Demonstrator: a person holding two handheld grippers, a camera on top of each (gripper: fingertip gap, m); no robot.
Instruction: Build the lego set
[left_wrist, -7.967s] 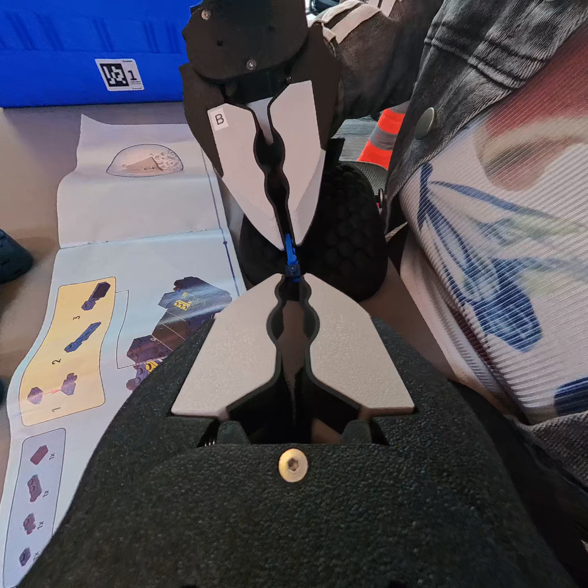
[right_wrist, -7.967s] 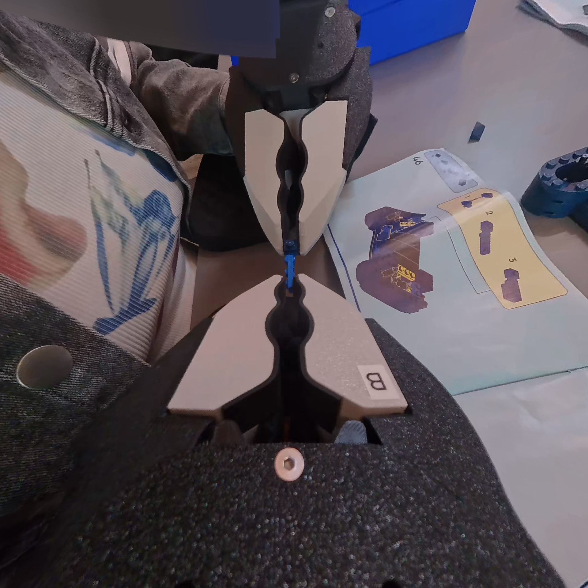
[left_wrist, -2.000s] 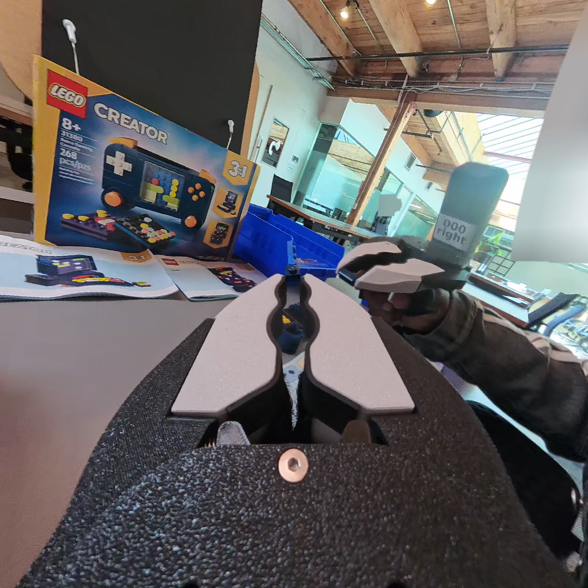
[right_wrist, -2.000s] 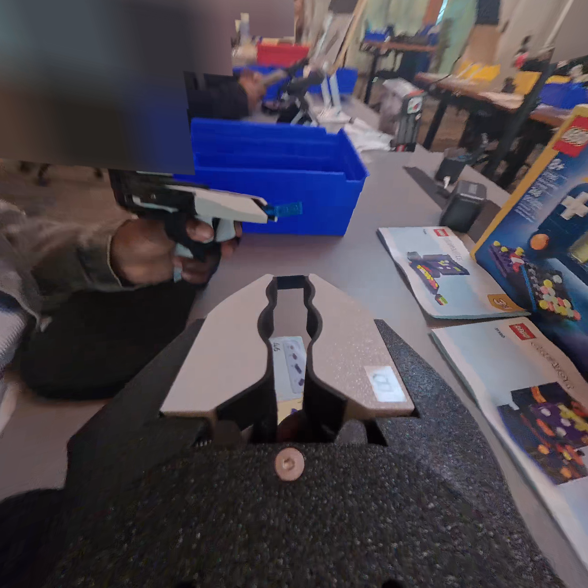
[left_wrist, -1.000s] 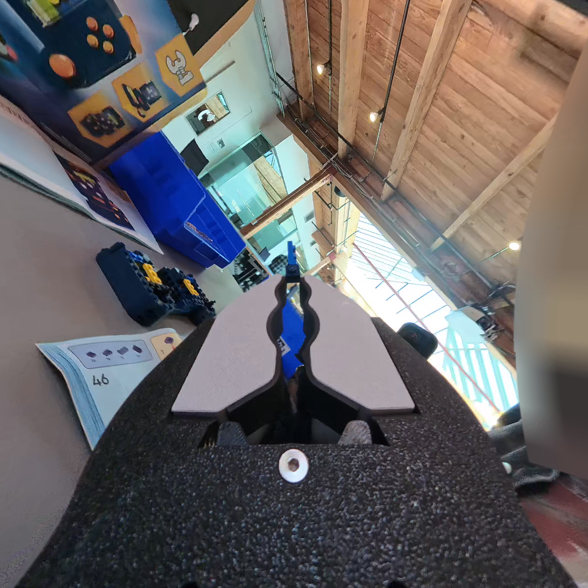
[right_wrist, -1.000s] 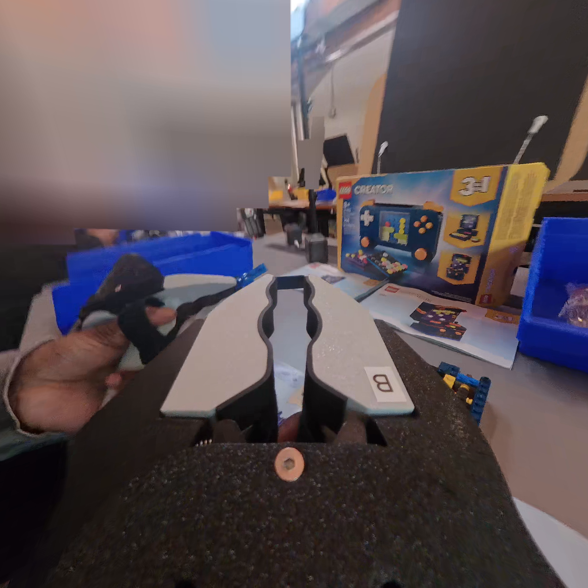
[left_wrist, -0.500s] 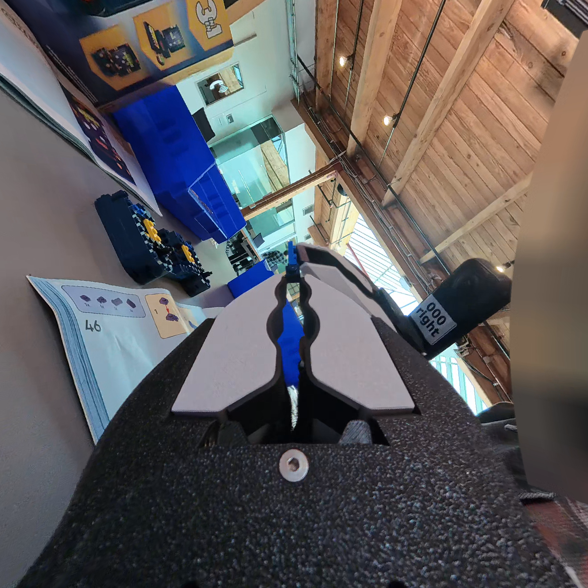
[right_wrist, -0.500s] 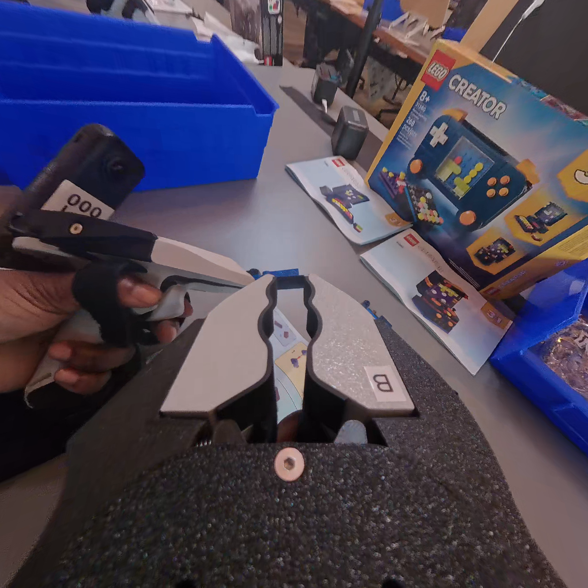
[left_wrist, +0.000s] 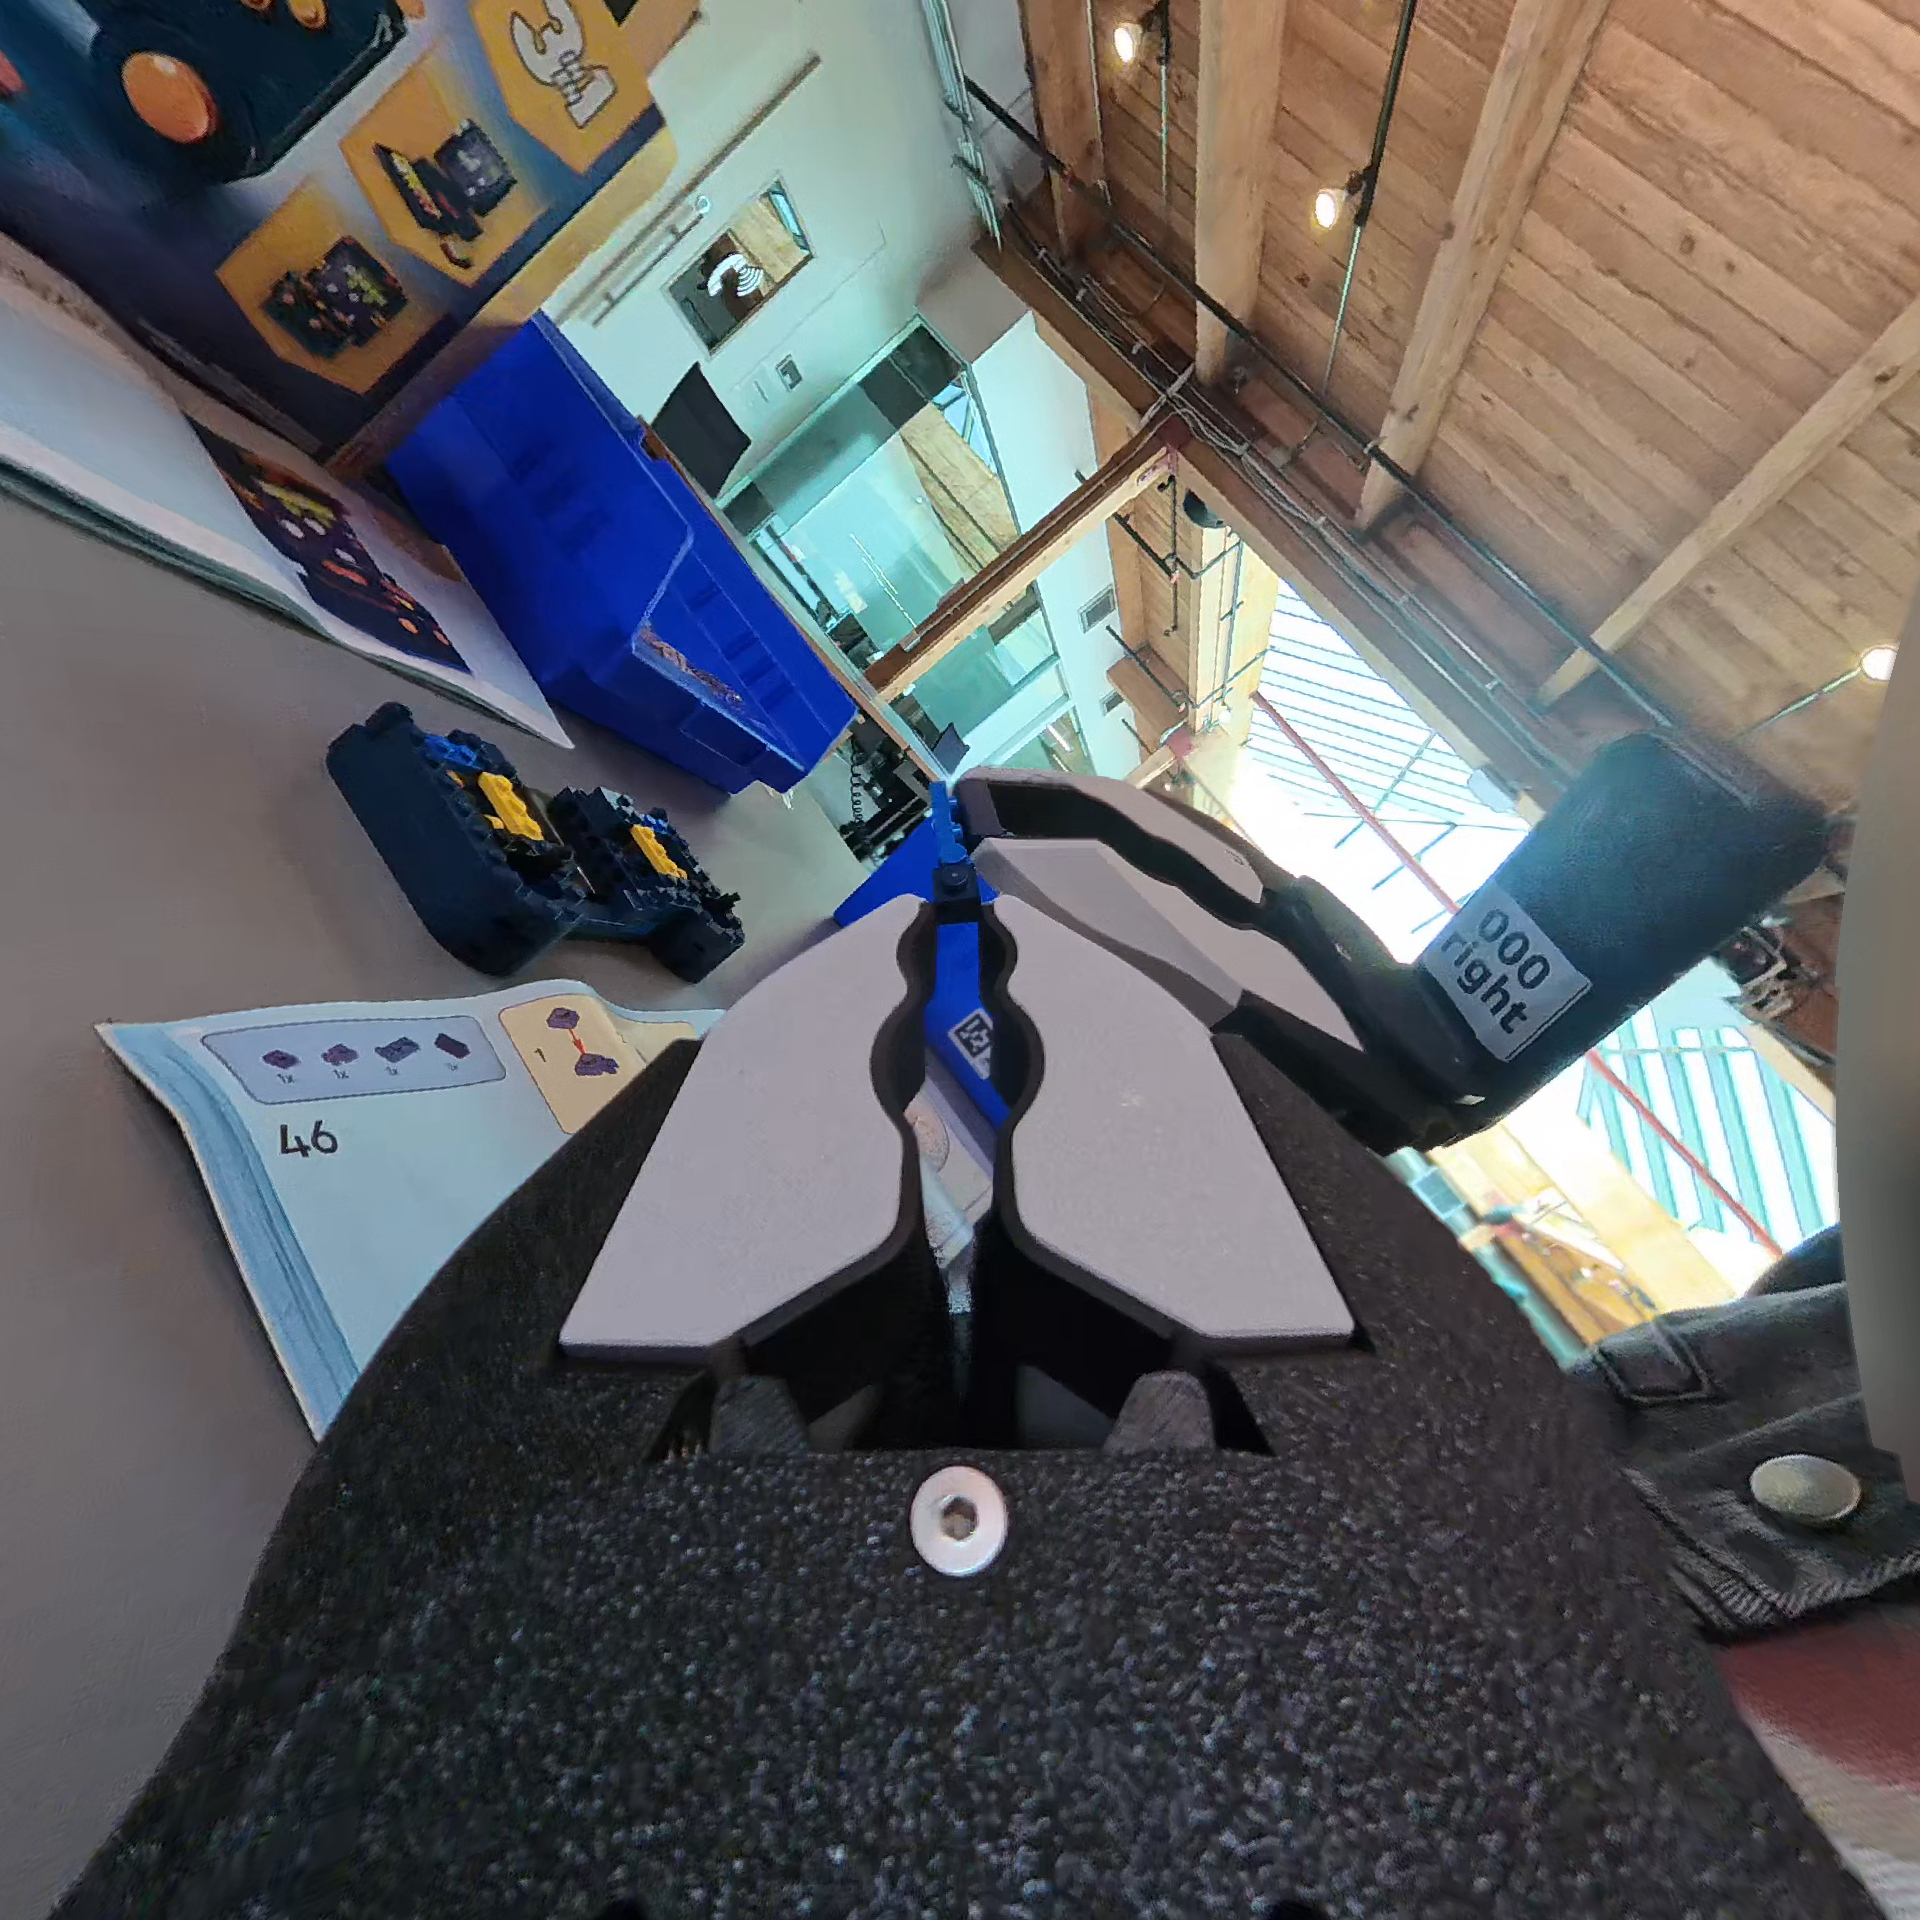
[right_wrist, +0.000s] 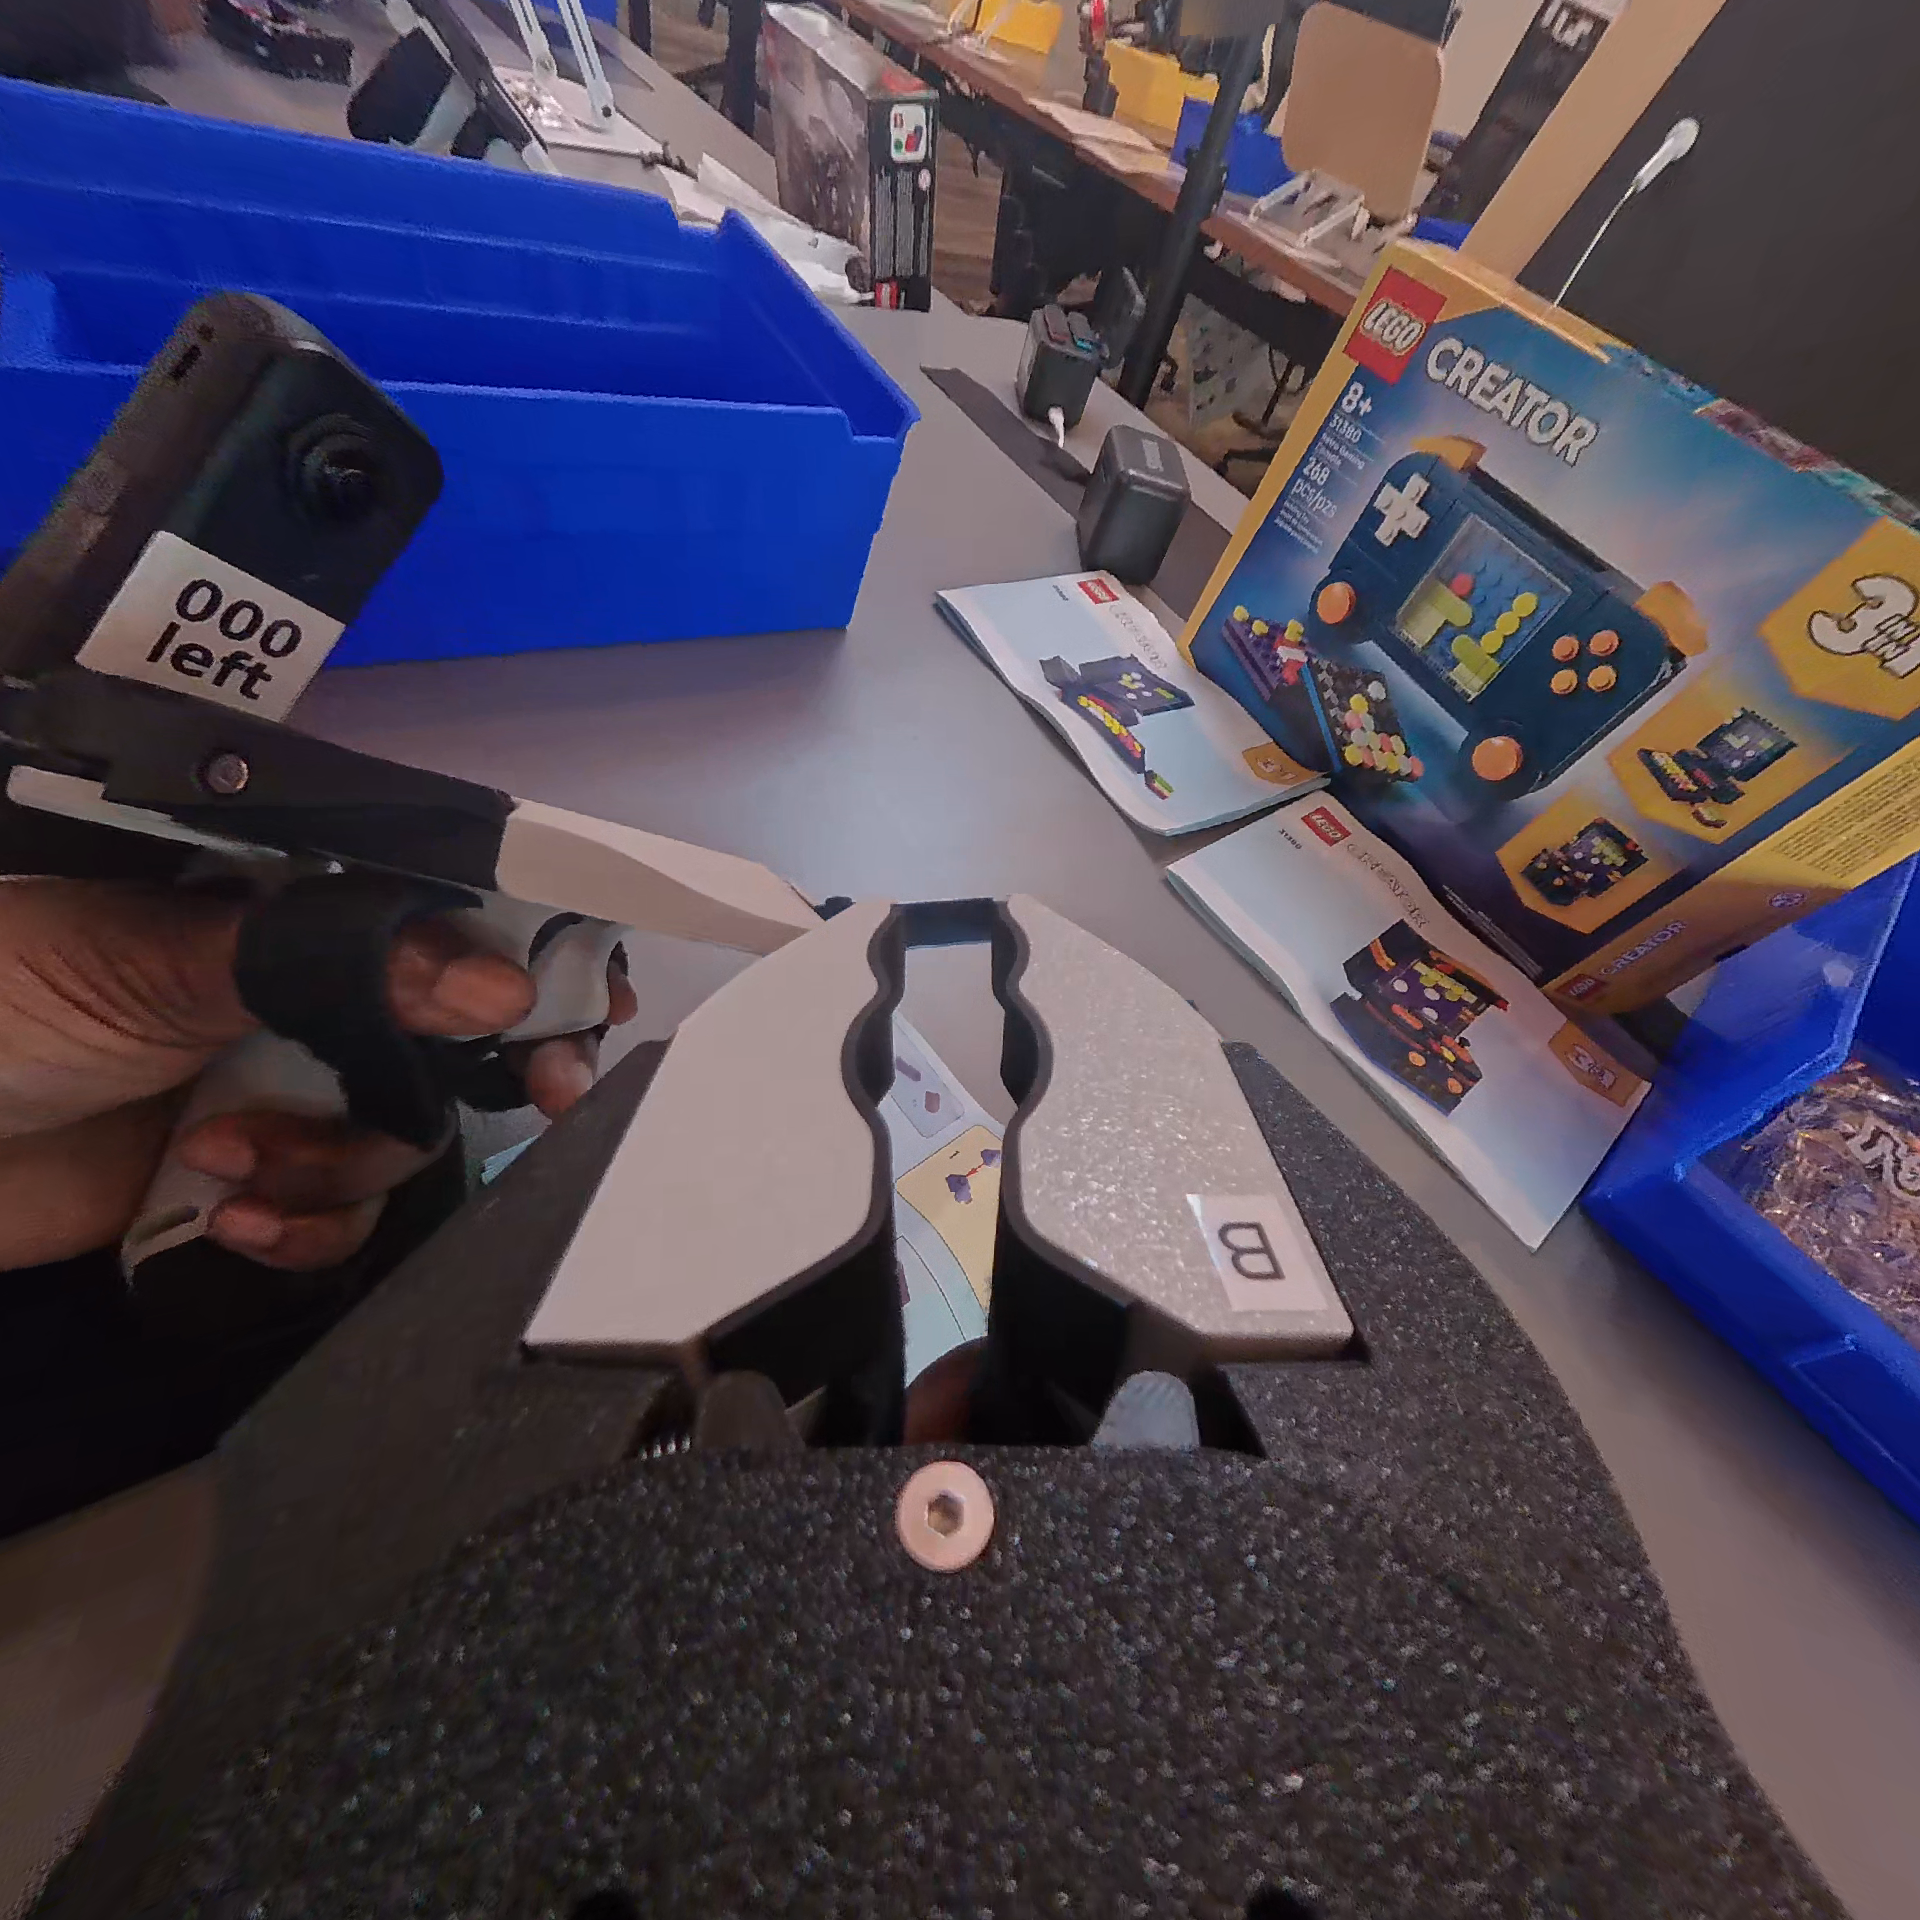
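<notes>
Change: The right gripper (right_wrist: 951, 920) had swung in beside the left gripper (left_wrist: 951, 904) over the last second. Their tips now lay just beside each other above the grey table (right_wrist: 779, 748). Neither pair of jaws had widened or narrowed.
Left tongs: Nearly shut. We saw their tips pinching the navy base of a small blue piece (left_wrist: 943, 831), whose thin blue end stuck out past the tips.
Right tongs: A little way open, with a dark piece (right_wrist: 951, 923) spanning tip to tip. We judged it gripped.
Contact: We could not tell whether the two pieces touched.
Hand: A hand (right_wrist: 156, 1039) gripped the left tool's handle.
Shapes: The fingers were flat grey wedges with wavy dark-lined inner edges, set in grainy black bodies.
Surroundings: An open glossy booklet (left_wrist: 395, 1122) lay below. A studded navy brick build (left_wrist: 499, 842) with yellow bits sat beyond it. A hard blue bin (left_wrist: 623, 582) and a printed cardboard box (right_wrist: 1558, 582) stood farther off.
</notes>
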